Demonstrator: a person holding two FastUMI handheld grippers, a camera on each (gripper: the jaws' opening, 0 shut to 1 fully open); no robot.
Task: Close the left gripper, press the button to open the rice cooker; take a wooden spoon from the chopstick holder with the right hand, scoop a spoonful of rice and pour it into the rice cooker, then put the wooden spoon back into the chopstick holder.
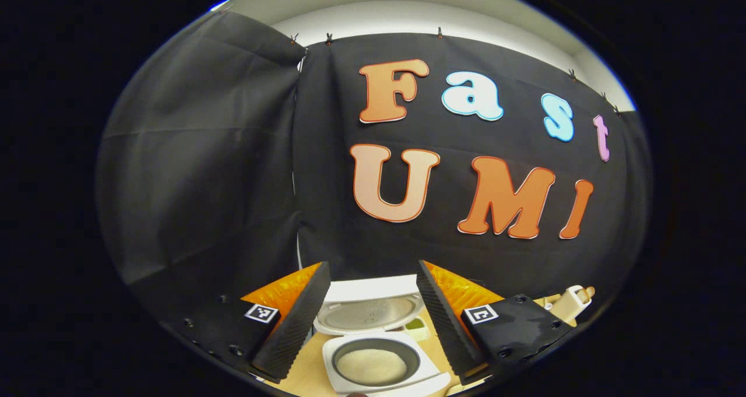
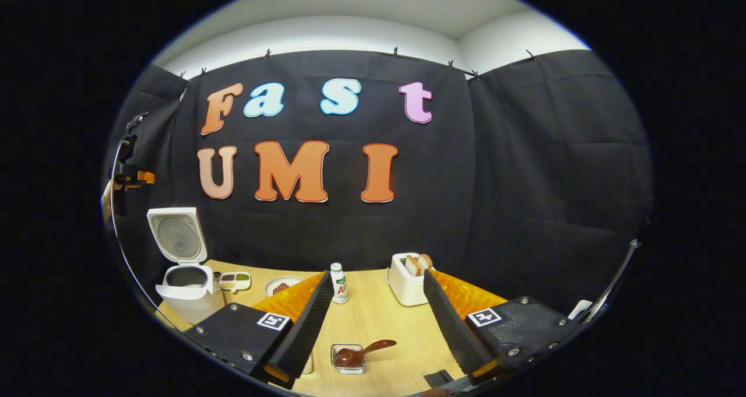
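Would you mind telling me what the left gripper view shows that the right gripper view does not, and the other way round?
Left gripper view: a look down into the rice cooker, where a pale mound of rice lies in the pot.

Right gripper view: the wooden spoon resting in a small clear container, plus a bottle and a plate on the table.

Both: the rice cooker with its lid up, the toaster holding bread, and a small dish beside the cooker.
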